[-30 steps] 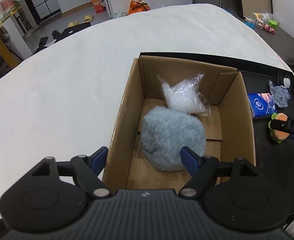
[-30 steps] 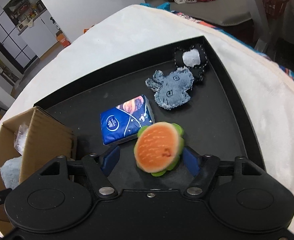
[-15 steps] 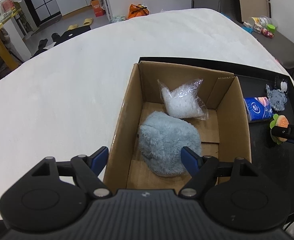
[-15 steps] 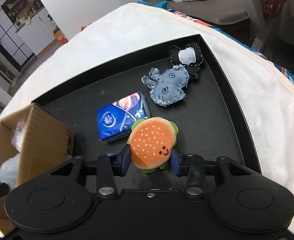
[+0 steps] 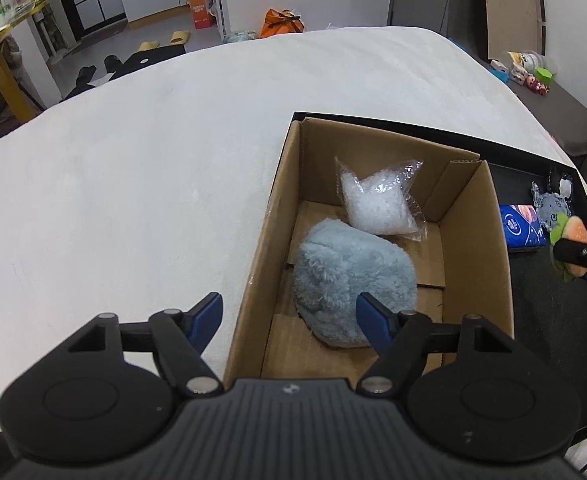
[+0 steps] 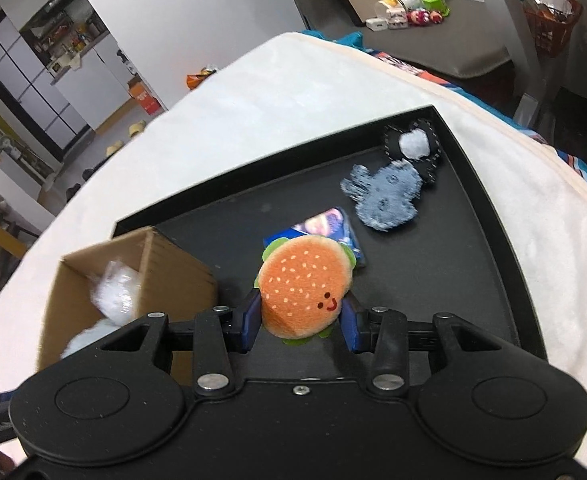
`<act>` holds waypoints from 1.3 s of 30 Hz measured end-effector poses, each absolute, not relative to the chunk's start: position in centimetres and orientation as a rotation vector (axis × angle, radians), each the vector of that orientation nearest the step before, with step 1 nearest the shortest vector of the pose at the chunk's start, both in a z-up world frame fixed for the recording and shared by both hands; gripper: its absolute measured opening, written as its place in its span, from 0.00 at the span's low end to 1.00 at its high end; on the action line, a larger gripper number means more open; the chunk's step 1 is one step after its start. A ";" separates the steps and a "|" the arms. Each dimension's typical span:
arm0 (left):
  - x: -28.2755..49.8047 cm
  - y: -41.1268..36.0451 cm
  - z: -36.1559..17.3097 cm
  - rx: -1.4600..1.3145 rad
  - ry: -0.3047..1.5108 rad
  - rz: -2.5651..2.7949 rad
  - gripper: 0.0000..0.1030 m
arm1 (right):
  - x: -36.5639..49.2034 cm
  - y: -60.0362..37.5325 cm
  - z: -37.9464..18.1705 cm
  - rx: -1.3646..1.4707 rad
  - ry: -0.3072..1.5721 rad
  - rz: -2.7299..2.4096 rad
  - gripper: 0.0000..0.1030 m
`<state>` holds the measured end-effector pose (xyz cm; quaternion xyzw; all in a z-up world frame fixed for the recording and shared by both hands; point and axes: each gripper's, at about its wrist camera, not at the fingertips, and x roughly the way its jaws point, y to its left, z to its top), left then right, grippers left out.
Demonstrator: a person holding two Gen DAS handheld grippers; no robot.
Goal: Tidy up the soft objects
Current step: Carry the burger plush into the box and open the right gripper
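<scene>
Two hand-held grippers are in use. The right hand-held gripper (image 6: 302,322) is clamped on a burger plush (image 6: 305,285), its blue pads pressing the plush from both sides; its jaws have just been closing onto it. The plush is held clear above the black tray (image 6: 489,236) floor, its smiling face turned toward the camera.

The left hand-held gripper (image 5: 289,320) has its jaws spread wide with nothing gripped; they have just narrowed slightly. It hovers above the near end of the cardboard box (image 5: 497,264), with one pad outside the box's left wall and the other over the interior.

The cardboard box stands open at the left end of the black tray. Inside it lie a grey-blue fluffy item (image 5: 353,280) at the near end and a clear bag of white filling (image 5: 377,200) at the far end, touching each other.

On the tray floor to the right of the box lie a blue tissue pack (image 6: 341,226), a grey denim-look plush (image 6: 385,196) beyond it, and a black heart-shaped plush with a white patch (image 6: 413,146) at the far corner, touching the denim-look plush.

The tray rests on a white surface (image 5: 133,184).
</scene>
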<state>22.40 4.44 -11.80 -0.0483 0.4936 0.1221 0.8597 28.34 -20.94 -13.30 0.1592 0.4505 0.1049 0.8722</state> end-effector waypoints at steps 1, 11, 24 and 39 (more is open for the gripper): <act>22.4 4.6 -11.9 -0.107 1.036 0.255 0.68 | 28.2 -20.7 -13.0 0.333 0.935 0.222 0.39; 22.1 5.9 -12.6 -0.152 1.052 0.226 0.44 | 27.1 -17.6 -10.2 0.321 0.883 0.281 0.39; 21.7 8.0 -13.1 -0.216 1.056 0.211 0.17 | 26.6 -13.4 -8.2 0.286 0.858 0.354 0.39; 21.4 9.9 -13.3 -0.295 1.055 0.175 0.12 | 27.6 -8.4 -8.5 0.180 0.881 0.369 0.48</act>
